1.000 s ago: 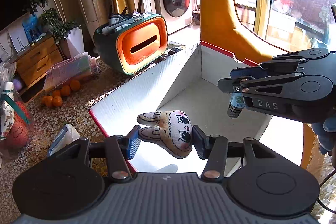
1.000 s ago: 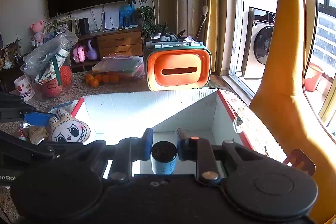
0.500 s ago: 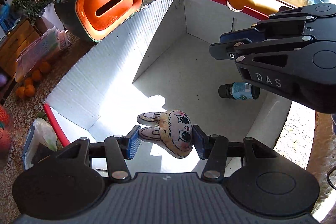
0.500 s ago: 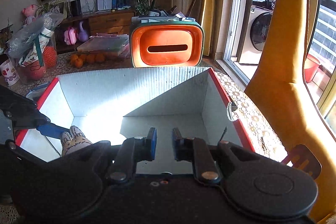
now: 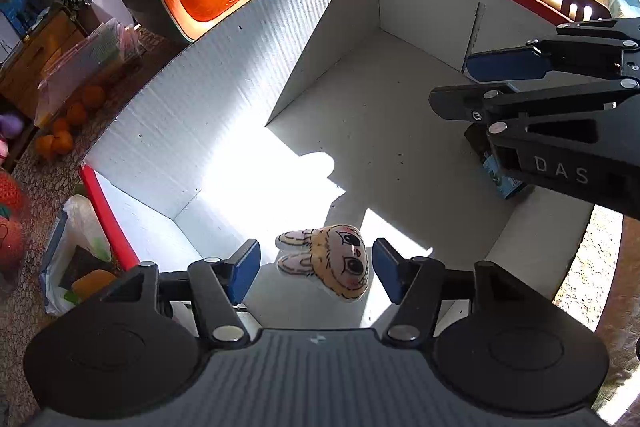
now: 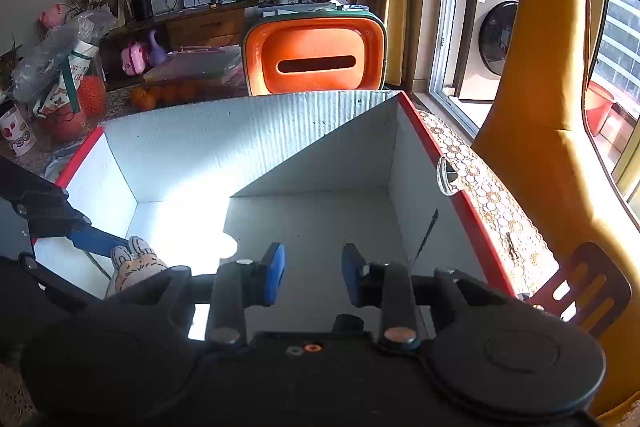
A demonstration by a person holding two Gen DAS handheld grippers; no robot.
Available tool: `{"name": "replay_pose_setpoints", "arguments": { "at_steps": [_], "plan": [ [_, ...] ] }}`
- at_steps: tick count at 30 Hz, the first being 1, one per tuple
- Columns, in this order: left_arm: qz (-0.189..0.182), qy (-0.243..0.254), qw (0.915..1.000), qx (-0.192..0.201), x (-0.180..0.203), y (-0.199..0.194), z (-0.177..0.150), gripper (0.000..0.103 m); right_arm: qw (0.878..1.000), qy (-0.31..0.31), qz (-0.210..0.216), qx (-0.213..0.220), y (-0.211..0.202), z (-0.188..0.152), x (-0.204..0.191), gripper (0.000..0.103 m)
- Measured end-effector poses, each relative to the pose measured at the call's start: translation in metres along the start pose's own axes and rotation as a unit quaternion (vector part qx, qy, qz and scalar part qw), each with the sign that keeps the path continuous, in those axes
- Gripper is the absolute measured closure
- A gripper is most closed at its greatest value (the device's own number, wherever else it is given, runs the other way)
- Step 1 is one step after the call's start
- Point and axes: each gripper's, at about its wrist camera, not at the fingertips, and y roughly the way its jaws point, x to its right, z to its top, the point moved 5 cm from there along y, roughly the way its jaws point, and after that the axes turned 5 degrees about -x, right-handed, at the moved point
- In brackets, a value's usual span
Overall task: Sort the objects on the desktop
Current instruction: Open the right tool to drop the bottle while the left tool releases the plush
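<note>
Left wrist view. The left gripper [image 5: 316, 269] hangs over the near edge of the white corrugated cardboard box with red rim [image 5: 224, 99]. Its jaws are opening, and the small cream plush rabbit-face toy [image 5: 334, 263] lies between the blue pads [image 5: 244, 269] with a gap on each side, so nothing is held. The toy appears to lie on the box floor, near the front wall, at the edge of the sunlit patch. The right gripper [image 5: 476, 83] reaches in over the box's right wall. Beneath it, against that wall, lies a small dark bottle with a teal label [image 5: 498, 175], largely hidden.

Right wrist view. The right gripper [image 6: 312, 273], its jaws opening, has nothing between the pads; only the shaded box floor shows past them. The bottle is not visible here. At the box's near left corner the toy's ears [image 6: 134, 259] show beside the left gripper's blue pad [image 6: 96, 239]. Behind the box's far wall stands an orange and green slotted tissue holder [image 6: 316, 57].

Step in hand, as judged: releasing both items into the box. To do it well, spread each pair of jaws until the pads stand free of toy and bottle, then lift straight up, clear of the red rim, so that neither item is dragged.
</note>
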Motion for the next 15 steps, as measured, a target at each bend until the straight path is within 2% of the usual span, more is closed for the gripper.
{"name": "replay_pose_setpoints", "arguments": {
  "at_steps": [5, 11, 14, 15],
  "plan": [
    [-0.003, -0.017, 0.9996, 0.022, -0.006, -0.01, -0.003, 0.03, 1.0, 0.004, -0.001, 0.01, -0.006, 0.0, 0.0, 0.058],
    [-0.014, -0.036, 0.9978, 0.053, -0.009, -0.027, -0.007, 0.028, 1.0, 0.008, 0.001, 0.021, -0.017, 0.004, -0.001, 0.045],
    [-0.026, -0.052, 0.9961, 0.066, -0.012, -0.035, -0.01, 0.016, 1.0, 0.007, 0.002, 0.024, -0.023, 0.006, -0.004, 0.043],
    [-0.035, -0.057, 0.9953, 0.071, -0.012, -0.038, -0.011, 0.016, 1.0, 0.007, 0.003, 0.026, -0.026, 0.007, -0.006, 0.041]
  ]
}}
